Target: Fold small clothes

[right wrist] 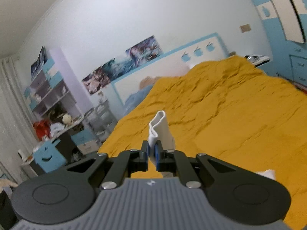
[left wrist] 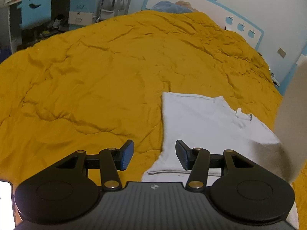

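Observation:
A white T-shirt (left wrist: pixel 201 126) lies flat on the mustard bedspread (left wrist: pixel 86 76), collar tag toward the right. My left gripper (left wrist: pixel 154 156) hovers over the shirt's near left edge, open, with nothing between its fingers. At the right edge of the left wrist view a blurred strip of white cloth (left wrist: pixel 293 115) rises off the bed. In the right wrist view my right gripper (right wrist: pixel 152 153) is shut on a fold of white cloth (right wrist: pixel 160 128) that sticks up past the pads, lifted above the bedspread (right wrist: pixel 230 115).
A cluttered desk with a blue smiley chair (left wrist: pixel 35 7) and boxes stands beyond the bed's far left side. Shelves (right wrist: pixel 49 95) and posters line the wall. The blue-and-white headboard (left wrist: pixel 243 25) closes off the bed's far end.

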{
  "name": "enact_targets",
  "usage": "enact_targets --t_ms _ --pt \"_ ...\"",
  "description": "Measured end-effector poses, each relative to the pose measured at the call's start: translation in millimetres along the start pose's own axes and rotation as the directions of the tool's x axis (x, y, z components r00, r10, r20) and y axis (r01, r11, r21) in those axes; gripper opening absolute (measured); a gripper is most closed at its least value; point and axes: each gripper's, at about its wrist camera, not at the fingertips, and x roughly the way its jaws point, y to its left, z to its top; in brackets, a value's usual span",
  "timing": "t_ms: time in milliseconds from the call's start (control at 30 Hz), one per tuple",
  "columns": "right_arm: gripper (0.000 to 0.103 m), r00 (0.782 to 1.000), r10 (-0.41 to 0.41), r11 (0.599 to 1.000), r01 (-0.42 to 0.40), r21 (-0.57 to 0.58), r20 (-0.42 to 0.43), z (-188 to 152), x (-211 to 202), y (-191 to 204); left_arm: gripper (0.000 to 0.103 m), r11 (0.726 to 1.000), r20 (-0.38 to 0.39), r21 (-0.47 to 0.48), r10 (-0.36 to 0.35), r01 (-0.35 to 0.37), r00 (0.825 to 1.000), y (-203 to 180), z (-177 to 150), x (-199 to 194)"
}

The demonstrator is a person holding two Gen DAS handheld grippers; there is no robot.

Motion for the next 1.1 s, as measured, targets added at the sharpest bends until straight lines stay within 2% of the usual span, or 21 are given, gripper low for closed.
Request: enact_targets --t_ms 133,233,300,467,567,633,700,867,967,1100 --pt "0.001 0.995 0.011 1.0 -0.011 0.0 -0.101 -63 56 32 0.054 0.999 -0.018 -0.034 -0.022 0.021 1.0 17 -4 5" --pt "0.001 0.981 0.013 1.0 -0.01 0.014 -0.191 -121 94 37 0.053 0.997 -0.017 -0.065 -0.047 0.046 0.999 29 -7 6" --pt "0.001 0.961 0.022 0.999 -0.014 0.033 -0.274 -155 122 37 0.053 0.994 -0.014 -0.085 -0.067 0.066 0.998 34 -7 8" --pt "0.004 0.884 0.08 0.994 -0.034 0.108 -0.461 -230 165 23 0.053 0.984 -0.011 -0.114 -0.138 0.136 0.99 39 -5 19" --pt "0.008 0.846 0.147 0.985 -0.076 0.155 -0.513 -252 177 17 0.048 0.976 -0.013 -0.129 -0.178 0.174 0.984 39 -4 26" --pt "0.016 0.829 0.189 0.978 -0.108 0.18 -0.527 -258 181 14 0.046 0.972 -0.025 -0.136 -0.196 0.191 0.98 37 -4 33" --pt "0.032 0.823 0.208 0.974 -0.124 0.191 -0.529 -254 178 10 0.046 0.966 -0.037 -0.151 -0.219 0.211 0.975 35 -4 40" --pt "0.04 0.817 0.251 0.964 -0.165 0.208 -0.519 -228 159 -13 0.046 0.944 -0.056 -0.212 -0.271 0.254 0.961 31 -6 57" --pt "0.041 0.838 0.203 0.978 -0.148 0.147 -0.506 -217 136 -42 0.046 0.946 -0.076 -0.211 -0.269 0.248 0.96 27 -8 65" --pt "0.041 0.88 0.071 0.996 -0.036 0.085 -0.47 -206 103 -104 0.046 0.953 -0.095 -0.19 -0.258 0.236 0.962 16 -7 75"
